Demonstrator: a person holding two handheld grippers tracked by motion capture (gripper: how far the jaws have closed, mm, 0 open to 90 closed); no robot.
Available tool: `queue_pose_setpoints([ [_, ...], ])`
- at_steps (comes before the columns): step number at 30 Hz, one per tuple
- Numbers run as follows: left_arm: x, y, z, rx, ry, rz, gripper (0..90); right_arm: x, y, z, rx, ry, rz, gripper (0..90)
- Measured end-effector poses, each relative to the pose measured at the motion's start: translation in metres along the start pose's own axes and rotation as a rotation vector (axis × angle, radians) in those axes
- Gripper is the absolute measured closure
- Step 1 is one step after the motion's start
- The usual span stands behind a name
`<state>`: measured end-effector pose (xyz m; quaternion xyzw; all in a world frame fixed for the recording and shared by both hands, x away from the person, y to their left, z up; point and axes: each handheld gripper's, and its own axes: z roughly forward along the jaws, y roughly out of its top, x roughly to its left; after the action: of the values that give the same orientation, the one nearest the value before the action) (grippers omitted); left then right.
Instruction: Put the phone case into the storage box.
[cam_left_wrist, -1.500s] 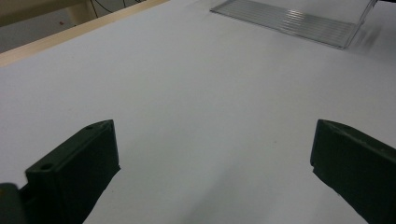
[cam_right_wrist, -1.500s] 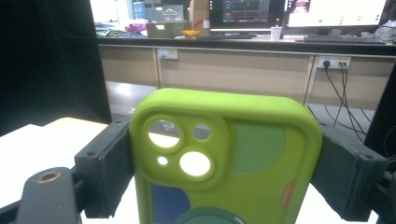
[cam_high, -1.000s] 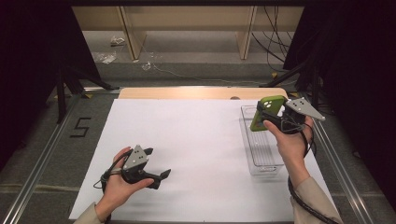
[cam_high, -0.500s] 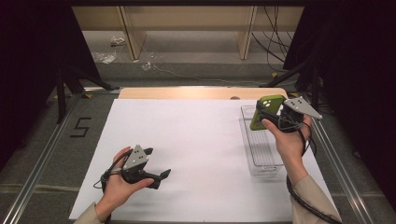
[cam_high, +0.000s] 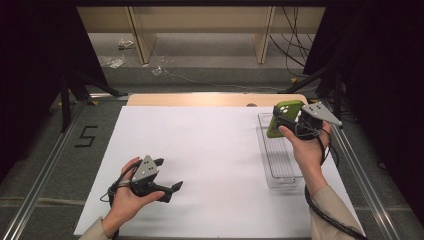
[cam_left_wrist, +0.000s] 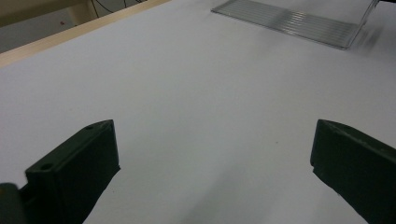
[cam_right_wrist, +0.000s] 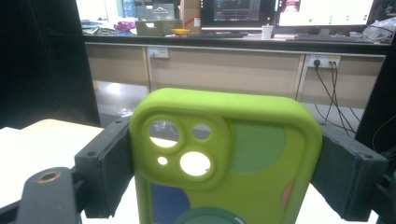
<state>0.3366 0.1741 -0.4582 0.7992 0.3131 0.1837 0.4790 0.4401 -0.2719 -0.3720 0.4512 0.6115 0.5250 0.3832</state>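
A lime-green phone case (cam_right_wrist: 224, 158) with camera cut-outs stands between the jaws of my right gripper (cam_right_wrist: 226, 168), which is shut on its two long sides. In the high view the case (cam_high: 283, 118) is held up in the air over the far end of a clear plastic tray (cam_high: 280, 167) at the table's right. My left gripper (cam_high: 167, 175) rests low at the near left of the white sheet, jaws wide apart. In the left gripper view its jaws (cam_left_wrist: 212, 163) are open with only bare white sheet between them, and the tray (cam_left_wrist: 299, 25) lies far off.
The white sheet (cam_high: 200, 150) covers the table; a strip of wood (cam_high: 200, 99) shows at its far edge. Metal rails run along both sides, and the floor at left bears the marking 5 (cam_high: 86, 136). Cables trail from both grippers.
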Motion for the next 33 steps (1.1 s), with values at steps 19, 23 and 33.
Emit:
queue_pose_setpoints([
  [19,0.0,0.0,0.0,-0.002,0.001,0.002,0.5,0.0,-0.002,0.01,0.01,-0.009,-0.006,16.9],
  [23,0.0,0.0,0.0,-0.002,0.001,0.002,0.5,0.0,-0.002,0.012,0.011,-0.011,-0.005,16.8],
  [33,0.0,0.0,0.0,-0.003,0.001,0.005,0.5,0.0,-0.003,0.017,0.015,-0.014,-0.005,16.8],
])
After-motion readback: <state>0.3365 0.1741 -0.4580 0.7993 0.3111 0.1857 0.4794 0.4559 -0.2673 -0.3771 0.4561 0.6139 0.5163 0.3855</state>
